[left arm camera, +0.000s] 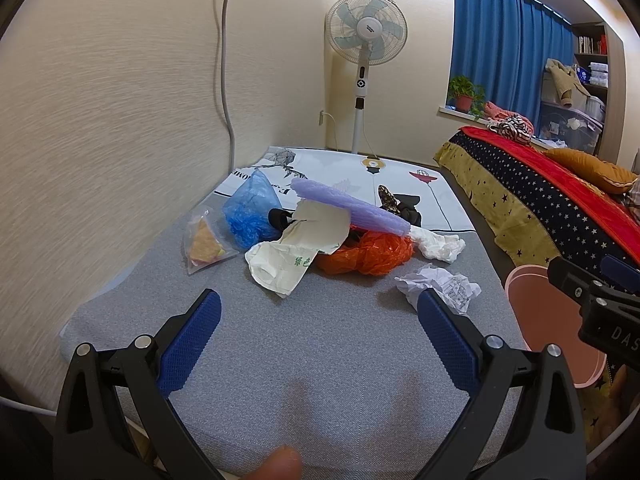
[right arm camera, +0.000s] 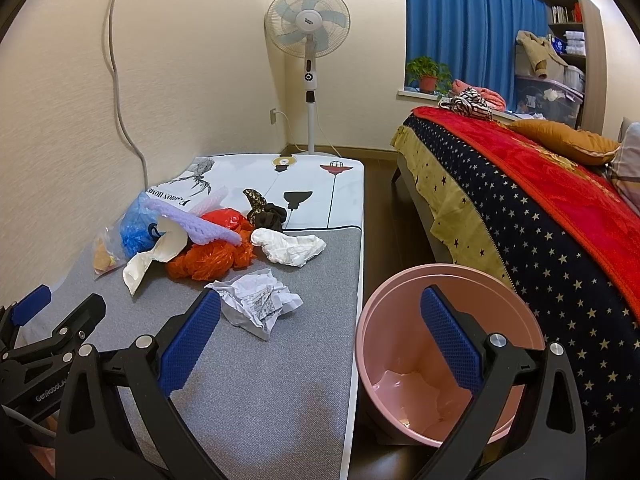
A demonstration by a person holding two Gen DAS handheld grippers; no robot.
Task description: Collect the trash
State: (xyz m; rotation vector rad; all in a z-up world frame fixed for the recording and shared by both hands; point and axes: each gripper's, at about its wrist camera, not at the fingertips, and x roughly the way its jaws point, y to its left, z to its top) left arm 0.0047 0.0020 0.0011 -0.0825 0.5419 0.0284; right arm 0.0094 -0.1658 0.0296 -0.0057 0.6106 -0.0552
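- Both tools gape wide and carry nothing: the left gripper (left arm camera: 319, 322) hovers over the grey mattress (left arm camera: 280, 360), and the right gripper (right arm camera: 320, 322) straddles the mattress edge and the pink bin (right arm camera: 400, 280).
- Nearest trash is the crumpled paper (right arm camera: 256, 304), just beyond the right gripper's left finger. A shallow pinch on it could slip, or flick it off the edge.
- Further out, the orange bag (left arm camera: 368, 254) lies under the purple foam sheet (left arm camera: 352, 210) and white wrapper (left arm camera: 288, 256); pulling one may drag or scatter its neighbours.
- The bin stands on the floor beside the mattress, so a light piece released early would likely miss it.
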